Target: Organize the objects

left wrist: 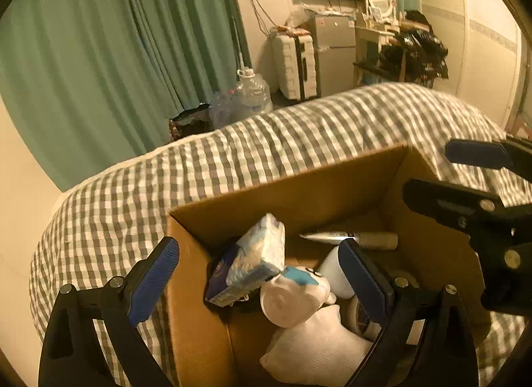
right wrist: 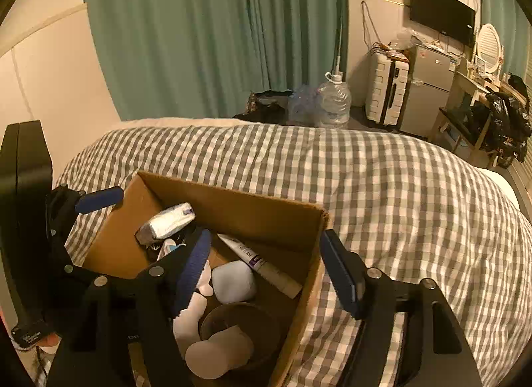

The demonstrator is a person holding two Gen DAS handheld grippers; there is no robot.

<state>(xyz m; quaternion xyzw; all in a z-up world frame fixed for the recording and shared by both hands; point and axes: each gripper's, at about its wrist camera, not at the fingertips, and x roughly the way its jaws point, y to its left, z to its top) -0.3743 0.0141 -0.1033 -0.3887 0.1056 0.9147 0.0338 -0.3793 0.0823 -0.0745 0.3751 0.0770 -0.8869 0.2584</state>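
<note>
Box (right wrist: 232, 207) on bed (right wrist: 399, 187) holds tissues (left wrist: 262, 254), tube (right wrist: 262, 264), bottles; bed otherwise bare. Left tool (left wrist: 259, 274), right tool (right wrist: 266, 264) both agape, unloaded. Task looks near done.

A cardboard box (right wrist: 232, 200) sits on the bed (right wrist: 399, 187). The left gripper (left wrist: 259, 274) has its jaws spread astride the box's left wall; the right gripper (right wrist: 266, 264) straddles the right wall. Between and ahead of the jaws, inside the box, lie a tissue pack (left wrist: 262, 250), a tube (right wrist: 262, 262) and a bowl (right wrist: 239, 317).

One cardboard box (right wrist: 232, 200), one tube (right wrist: 262, 264), one tissue pack (right wrist: 166, 222), two suitcases (right wrist: 387, 94)
</note>
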